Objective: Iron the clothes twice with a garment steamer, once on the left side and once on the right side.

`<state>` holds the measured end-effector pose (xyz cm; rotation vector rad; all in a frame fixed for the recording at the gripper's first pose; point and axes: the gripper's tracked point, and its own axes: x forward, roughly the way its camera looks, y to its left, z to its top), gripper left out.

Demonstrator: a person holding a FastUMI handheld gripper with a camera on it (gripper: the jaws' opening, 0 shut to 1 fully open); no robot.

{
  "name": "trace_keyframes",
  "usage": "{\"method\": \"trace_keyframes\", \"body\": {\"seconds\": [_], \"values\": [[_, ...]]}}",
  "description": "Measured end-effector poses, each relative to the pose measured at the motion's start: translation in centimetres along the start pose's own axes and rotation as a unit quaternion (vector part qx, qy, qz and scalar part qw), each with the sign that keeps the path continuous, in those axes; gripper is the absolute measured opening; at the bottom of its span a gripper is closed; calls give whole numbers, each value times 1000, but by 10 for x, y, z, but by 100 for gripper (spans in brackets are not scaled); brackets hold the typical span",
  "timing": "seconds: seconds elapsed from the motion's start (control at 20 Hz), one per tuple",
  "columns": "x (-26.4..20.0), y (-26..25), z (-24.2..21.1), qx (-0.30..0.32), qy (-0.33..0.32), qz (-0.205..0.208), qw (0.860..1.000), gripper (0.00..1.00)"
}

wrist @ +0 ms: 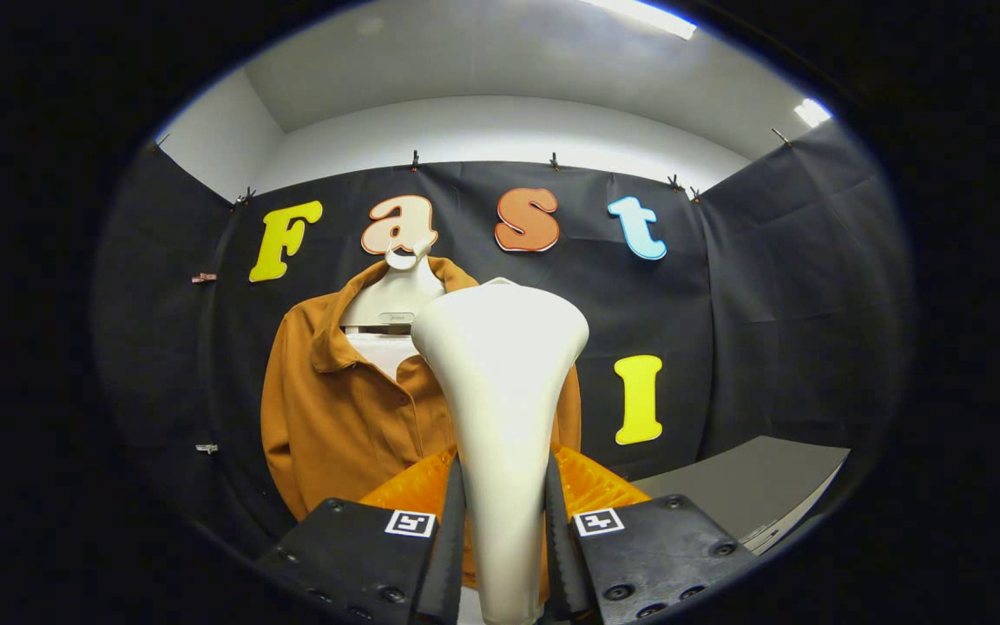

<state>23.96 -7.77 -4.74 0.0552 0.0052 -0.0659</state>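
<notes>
A rust-brown, long-sleeved collared garment point(335, 408) is seen hanging on a pale moulded hanger point(396, 299) against the black cloth wall of the booth, well beyond the fingers and somewhat to their left. A grey flat table point(752, 486) is seen lower down, off to the right of the fingers. Directly ahead, a cream-white plastic garment steamer point(500, 382) with a narrow handle flaring to a broad head is held upright; its head is raised to about the level of the garment's collar and chest and hides part of the garment's right half. The gripper point(504, 538) is clamped on the steamer's handle, both jaws being pressed against its sides.

The steamer is judged to be grasped and carried toward the garment, with no contact with the cloth yet shown; the first pass appears not to have begun. For the next move, the head would have to be brought up to one side of the garment's front and drawn down along it, with the grip kept firm so that the handle is not allowed to twist.
</notes>
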Motion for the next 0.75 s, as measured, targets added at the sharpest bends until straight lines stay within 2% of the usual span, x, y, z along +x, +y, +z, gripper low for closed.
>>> {"method": "trace_keyframes", "body": {"seconds": [0.75], "values": [[4, -3, -2, -2, 2, -7, 1000, 43]]}}
